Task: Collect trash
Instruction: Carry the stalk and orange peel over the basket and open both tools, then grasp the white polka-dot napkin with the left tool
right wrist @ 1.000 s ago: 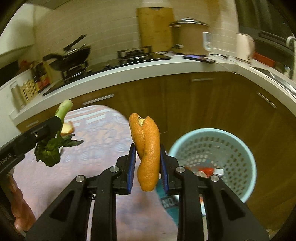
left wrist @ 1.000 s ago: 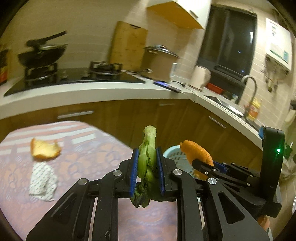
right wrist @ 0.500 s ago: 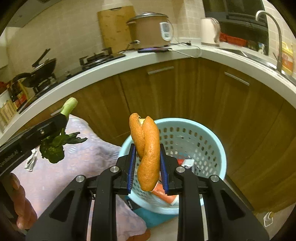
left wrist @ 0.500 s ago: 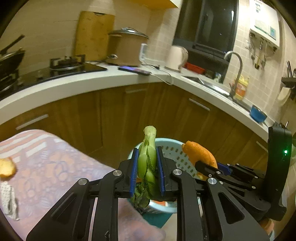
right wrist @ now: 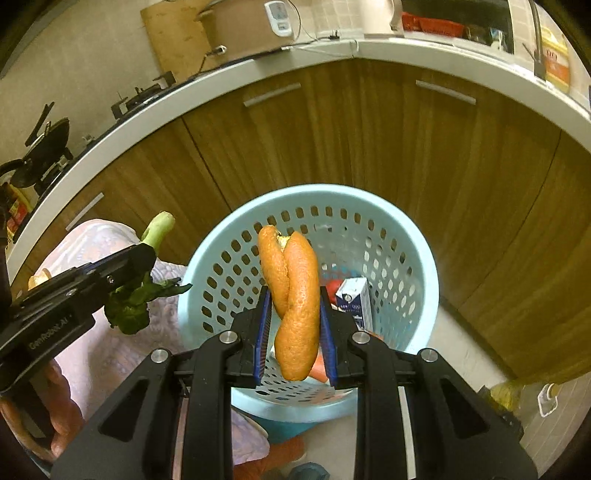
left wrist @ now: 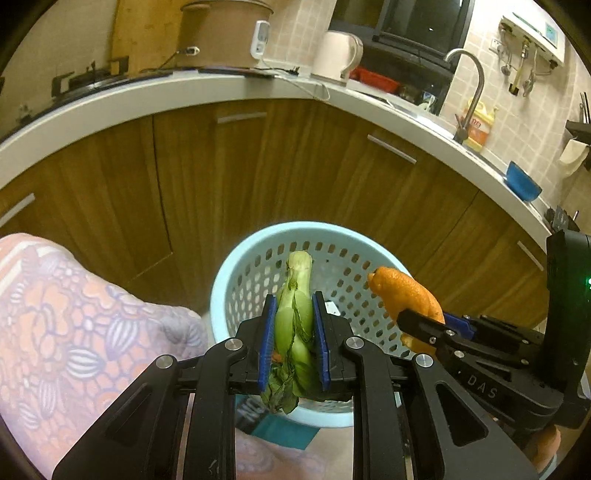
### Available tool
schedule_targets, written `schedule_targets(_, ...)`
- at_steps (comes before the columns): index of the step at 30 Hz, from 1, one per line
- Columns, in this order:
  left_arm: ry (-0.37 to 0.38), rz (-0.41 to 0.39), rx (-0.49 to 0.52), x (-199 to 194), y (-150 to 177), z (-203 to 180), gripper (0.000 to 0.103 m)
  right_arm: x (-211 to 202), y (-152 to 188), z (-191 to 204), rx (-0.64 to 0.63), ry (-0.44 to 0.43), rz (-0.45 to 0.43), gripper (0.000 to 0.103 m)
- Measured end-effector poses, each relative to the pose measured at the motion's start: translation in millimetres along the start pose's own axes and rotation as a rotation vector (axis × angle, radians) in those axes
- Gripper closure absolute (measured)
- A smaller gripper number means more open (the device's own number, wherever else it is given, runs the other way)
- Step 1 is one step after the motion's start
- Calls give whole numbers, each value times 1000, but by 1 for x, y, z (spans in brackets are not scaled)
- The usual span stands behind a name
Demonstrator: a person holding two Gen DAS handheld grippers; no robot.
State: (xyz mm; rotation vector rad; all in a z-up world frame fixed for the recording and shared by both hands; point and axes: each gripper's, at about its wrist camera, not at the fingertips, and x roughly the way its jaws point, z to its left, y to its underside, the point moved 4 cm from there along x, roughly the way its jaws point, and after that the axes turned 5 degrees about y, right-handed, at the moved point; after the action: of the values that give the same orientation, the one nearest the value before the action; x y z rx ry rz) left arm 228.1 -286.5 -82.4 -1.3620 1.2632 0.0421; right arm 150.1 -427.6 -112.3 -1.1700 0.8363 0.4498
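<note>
Left wrist view: a curved white surface [left wrist: 110,107] tops wooden cabinets (kettle and sink beyond); the left tool [left wrist: 293,339] clamps a green vegetable stalk [left wrist: 295,314] over the blue basket [left wrist: 236,266]. Right wrist view: the right tool [right wrist: 295,325], jaws opening, has the orange peel [right wrist: 295,295] between its pads above that basket, beside the cloth-covered table [right wrist: 92,236].

Warm, yellowish indoor lighting in both views, dim toward the upper left. Strong fisheye bending: curved countertop [left wrist: 221,86] and black vignette at all 4 corners. Sharp focus on the near basket [right wrist: 424,258]; softer, slightly smeared detail on the patterned cloth [left wrist: 74,325] at the frame edge. Small glints on gripper screws, a green LED glow at far right. Dark window [left wrist: 417,18], no daylight.
</note>
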Motion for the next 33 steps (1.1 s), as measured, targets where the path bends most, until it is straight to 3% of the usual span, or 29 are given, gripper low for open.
schedule_targets(3, -11, 3, -6, 1, 1, 3, 53, 8, -1, -5, 33, -9, 35, 73)
schedule_targets(9, -19, -12, -5, -11, 3, 6, 53, 4, -1, -8, 59, -14, 27, 69)
schedule_targets(16, -31, -60, -18, -40, 1, 12, 53, -13, -6, 17, 8, -48, -14, 69)
schedule_targets(23, -87, -145, -45, -91, 3, 28, 53, -30, -8, 66, -83, -117, -50, 69)
schedule_targets(33, -218, -275, -162, -180, 16, 81, 51, -52, -11, 147, -221, -223, -85, 69)
